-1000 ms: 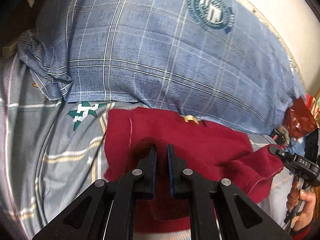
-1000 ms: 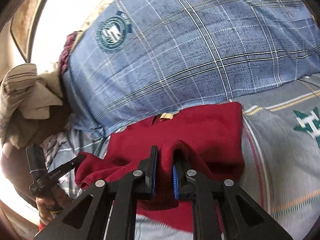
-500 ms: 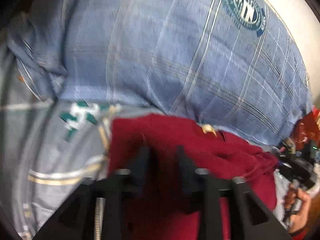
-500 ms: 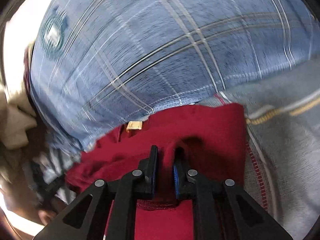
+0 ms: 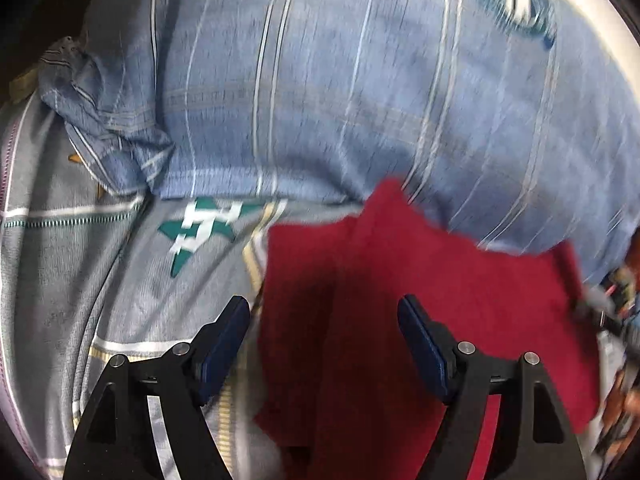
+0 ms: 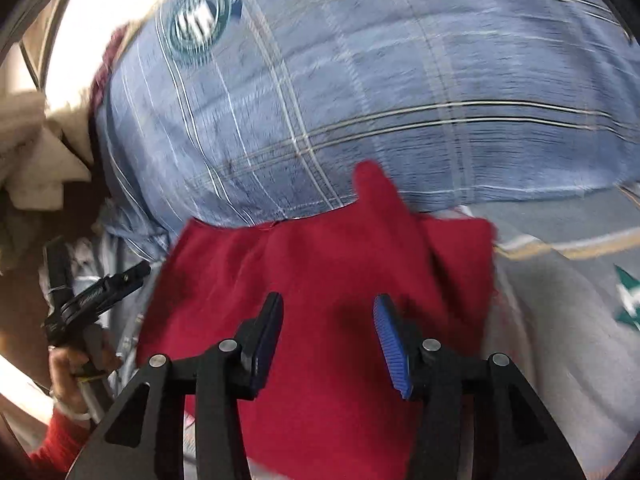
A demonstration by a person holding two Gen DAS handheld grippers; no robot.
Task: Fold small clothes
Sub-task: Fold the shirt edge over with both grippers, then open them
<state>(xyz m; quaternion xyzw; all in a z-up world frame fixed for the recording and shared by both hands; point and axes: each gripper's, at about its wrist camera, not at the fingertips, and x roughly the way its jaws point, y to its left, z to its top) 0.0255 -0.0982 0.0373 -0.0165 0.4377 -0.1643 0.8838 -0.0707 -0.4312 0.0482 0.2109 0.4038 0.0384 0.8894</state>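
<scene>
**Both claws opening over red garment**

Both views were motion-blurred; pillow (image 5: 340,92) badge smeared, garment's near edge cut off behind gripper bodies. Red garment (image 5: 420,300) lay on grey patterned sheet (image 5: 80,280), just near the blue plaid pillow. Left gripper (image 5: 324,316) & right gripper (image 6: 328,312) were opening, pads apart, cloth below, not pinched.

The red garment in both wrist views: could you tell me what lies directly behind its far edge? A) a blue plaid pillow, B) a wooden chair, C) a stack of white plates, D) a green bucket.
A: the red garment lies on the grey bedsheet, its far edge against the blue plaid pillow.
</scene>
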